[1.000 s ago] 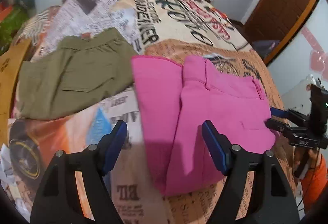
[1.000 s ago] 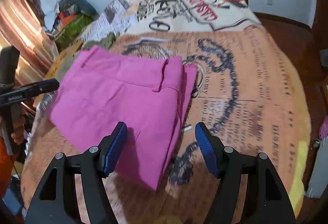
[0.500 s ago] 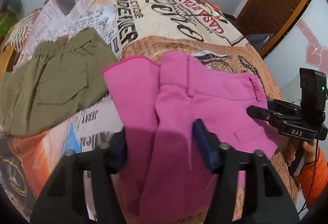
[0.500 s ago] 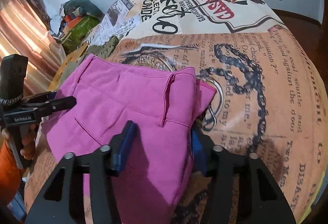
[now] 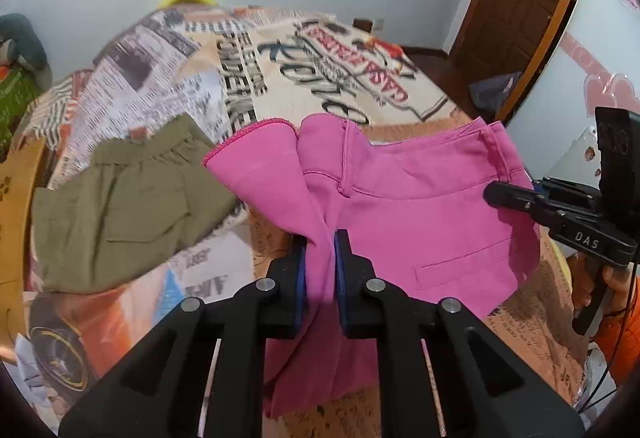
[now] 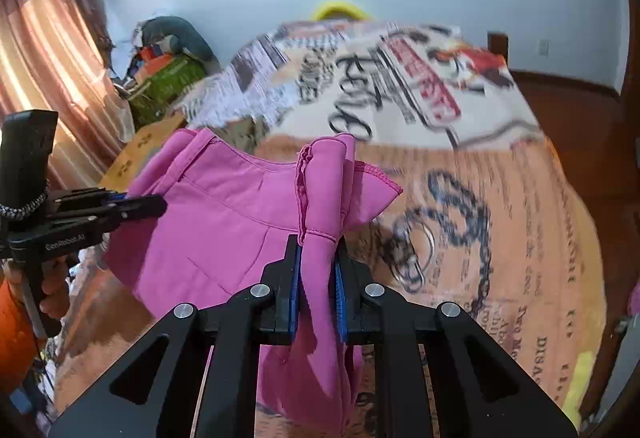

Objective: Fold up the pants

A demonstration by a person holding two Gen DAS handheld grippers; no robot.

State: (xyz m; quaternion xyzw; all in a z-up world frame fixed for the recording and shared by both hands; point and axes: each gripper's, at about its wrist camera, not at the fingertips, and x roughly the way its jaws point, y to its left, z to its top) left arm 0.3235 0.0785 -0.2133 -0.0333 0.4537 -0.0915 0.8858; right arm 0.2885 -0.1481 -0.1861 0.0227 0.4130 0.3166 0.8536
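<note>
The pink pants [image 5: 420, 213], folded into a short stack, hang partly lifted above the newspaper-print bedspread [image 5: 280, 77], pinched at two places along the near edge. The fabric bunches into vertical pleats at each grip, and the waistband faces away from both cameras.

The left gripper [image 5: 320, 270] has just been closing; its jaws are pressed together on a gathered fold of the pink pants, blue pads [image 5: 301, 278] against the cloth on both sides. The right gripper [image 6: 318, 278] has likewise just been closing and pinches a bunched edge of the same garment near a belt loop. In the left wrist view, the right gripper appears at the pants' right edge, held by a hand [image 5: 612, 278] with an orange sleeve.

Olive green pants [image 5: 124, 205] lie folded flat on the bedspread, beside the pink pants. A brown door [image 5: 520, 5] stands beyond the bed.
</note>
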